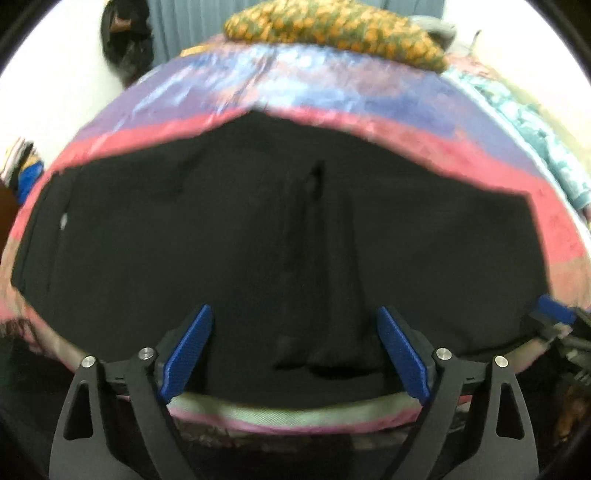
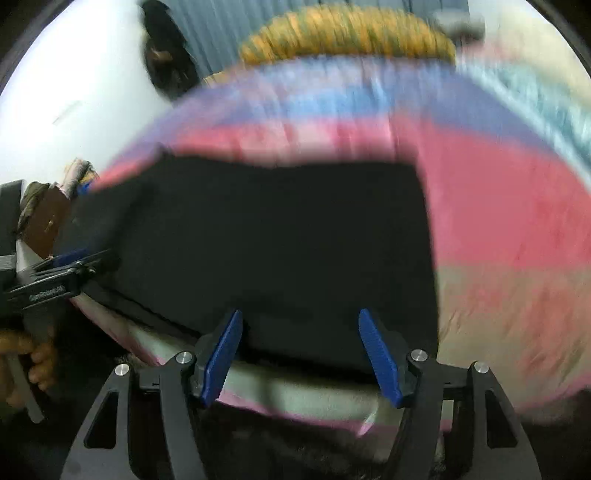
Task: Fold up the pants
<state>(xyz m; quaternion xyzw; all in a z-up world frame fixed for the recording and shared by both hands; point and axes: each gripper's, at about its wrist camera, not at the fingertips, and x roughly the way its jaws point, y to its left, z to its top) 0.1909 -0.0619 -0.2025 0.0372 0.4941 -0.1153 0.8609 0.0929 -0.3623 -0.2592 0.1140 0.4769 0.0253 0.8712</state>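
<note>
From my left wrist camera, the black pants (image 1: 280, 251) lie spread flat across the bed, filling the middle of the frame from 9 o'clock to 3 o'clock. They rest on a striped bedsheet (image 1: 332, 88) banded in pink, purple and blue. A long crease runs down the cloth near the center, toward 6 o'clock. My left gripper (image 1: 294, 354) hangs at 6 o'clock over the near edge of the pants, its 2 blue pads (image 1: 188, 354) spread wide apart with only dark fabric showing between them; I cannot tell whether they touch the cloth. At 12 o'clock, a bundle with an orange and green print (image 1: 332, 29) sits at the far end of the bed. At 2 o'clock lies a teal patterned cloth (image 1: 546, 147). The right gripper's blue tip peeks in at 4 o'clock.

From my right wrist camera the picture is blurred. The pants (image 2: 280, 251) show as a dark rectangle, their right edge running down from 1 o'clock to 5 o'clock against the pink sheet (image 2: 517, 221). My right gripper (image 2: 301, 356) sits at 6 o'clock by the near hem, jaws spread, nothing pinched between them. At 9 o'clock I see the left gripper (image 2: 70, 266) from the side, at the left edge of the pants, with the person's left hand (image 2: 26, 362) wrapped around its handle at 8 o'clock.
</note>
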